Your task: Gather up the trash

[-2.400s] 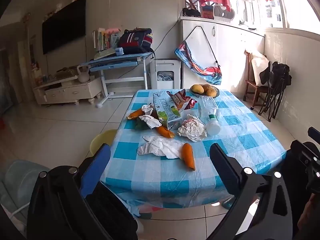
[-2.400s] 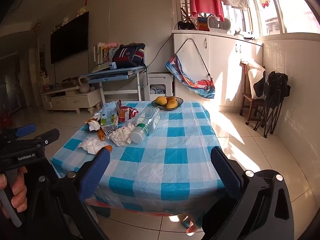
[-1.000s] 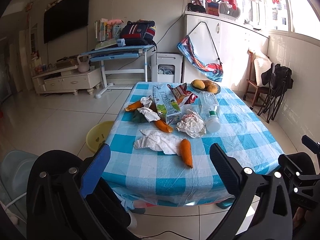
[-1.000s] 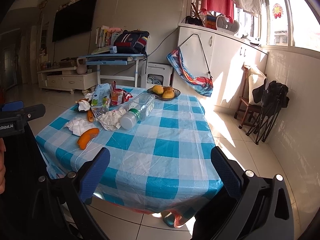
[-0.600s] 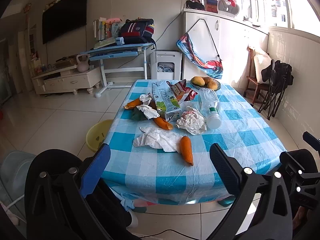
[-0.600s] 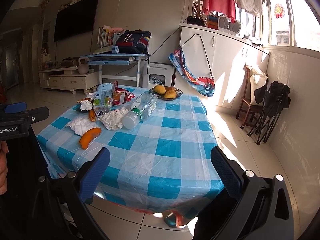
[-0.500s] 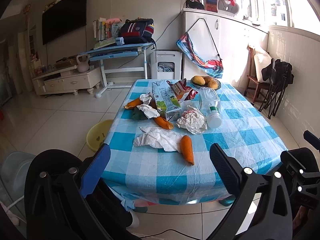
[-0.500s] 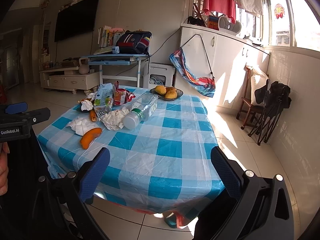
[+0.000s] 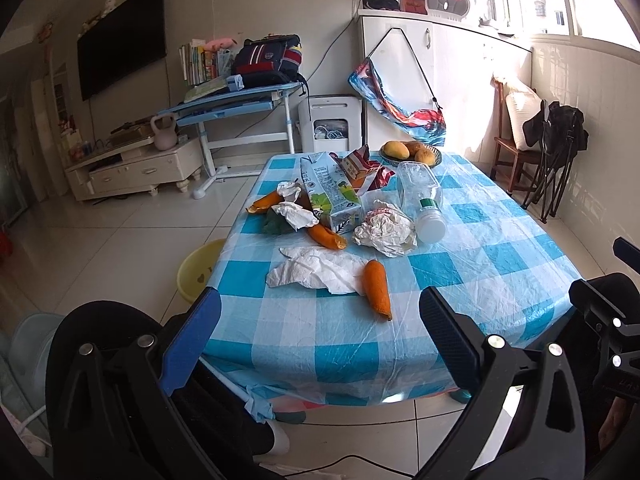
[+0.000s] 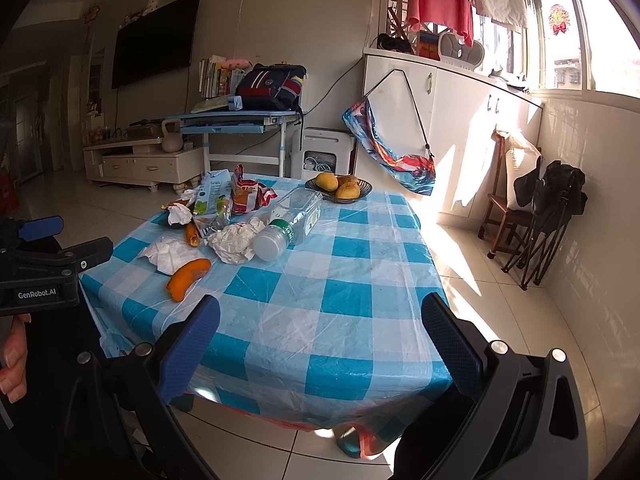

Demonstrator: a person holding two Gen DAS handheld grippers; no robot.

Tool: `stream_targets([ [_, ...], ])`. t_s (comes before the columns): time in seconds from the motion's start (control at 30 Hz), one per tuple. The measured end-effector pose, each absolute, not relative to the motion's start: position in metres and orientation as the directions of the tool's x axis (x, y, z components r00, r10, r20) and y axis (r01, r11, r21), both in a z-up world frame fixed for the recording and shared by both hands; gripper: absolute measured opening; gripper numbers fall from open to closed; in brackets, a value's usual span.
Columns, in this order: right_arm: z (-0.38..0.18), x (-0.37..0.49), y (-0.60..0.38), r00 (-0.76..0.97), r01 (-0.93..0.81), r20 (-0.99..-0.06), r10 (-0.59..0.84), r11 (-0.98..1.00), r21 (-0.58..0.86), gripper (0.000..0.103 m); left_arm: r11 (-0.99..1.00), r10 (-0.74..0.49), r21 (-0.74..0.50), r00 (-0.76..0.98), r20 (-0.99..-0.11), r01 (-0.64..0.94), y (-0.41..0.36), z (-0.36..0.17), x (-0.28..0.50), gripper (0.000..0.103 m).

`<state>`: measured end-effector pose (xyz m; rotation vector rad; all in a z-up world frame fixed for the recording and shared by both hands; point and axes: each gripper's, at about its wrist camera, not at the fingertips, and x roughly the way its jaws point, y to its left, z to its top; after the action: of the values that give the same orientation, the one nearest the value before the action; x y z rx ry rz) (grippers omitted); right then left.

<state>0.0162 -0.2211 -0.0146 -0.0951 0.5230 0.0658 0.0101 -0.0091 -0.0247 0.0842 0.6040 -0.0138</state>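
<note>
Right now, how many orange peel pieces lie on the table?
3. One lies nearest the front edge beside the flat tissue, one before the carton, one at the left edge. More may be hidden under the trash.

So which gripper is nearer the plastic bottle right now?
Hard to tell; both are open, short of the table. The right gripper faces the plastic bottle more squarely; from the left gripper it lies right of centre.

Left gripper (image 9: 320, 344) and right gripper (image 10: 320, 340) are held level side by side, jaws spread wide and empty, a hand (image 10: 14, 360) gripping the left one's handle.
</note>
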Motion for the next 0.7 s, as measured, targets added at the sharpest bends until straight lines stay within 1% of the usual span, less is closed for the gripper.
stream_targets([
  [0.57,-0.0167,0.0163,-0.2208,0.863,-0.090,-0.503,0.037,0.993,-0.082,0.097,0.997,0.009,0.066,0.823,-0.568,0.035,-0.0088,-0.0244,0.0099,0.096],
  [0.7,-0.0168,0.0165,-0.2206,0.863,-0.090,-0.503,0.036,0.993,-0.082,0.097,0.999,0.003,0.043,0.824,-0.566,0.026,-0.0052,-0.0237,0.0097,0.096],
])
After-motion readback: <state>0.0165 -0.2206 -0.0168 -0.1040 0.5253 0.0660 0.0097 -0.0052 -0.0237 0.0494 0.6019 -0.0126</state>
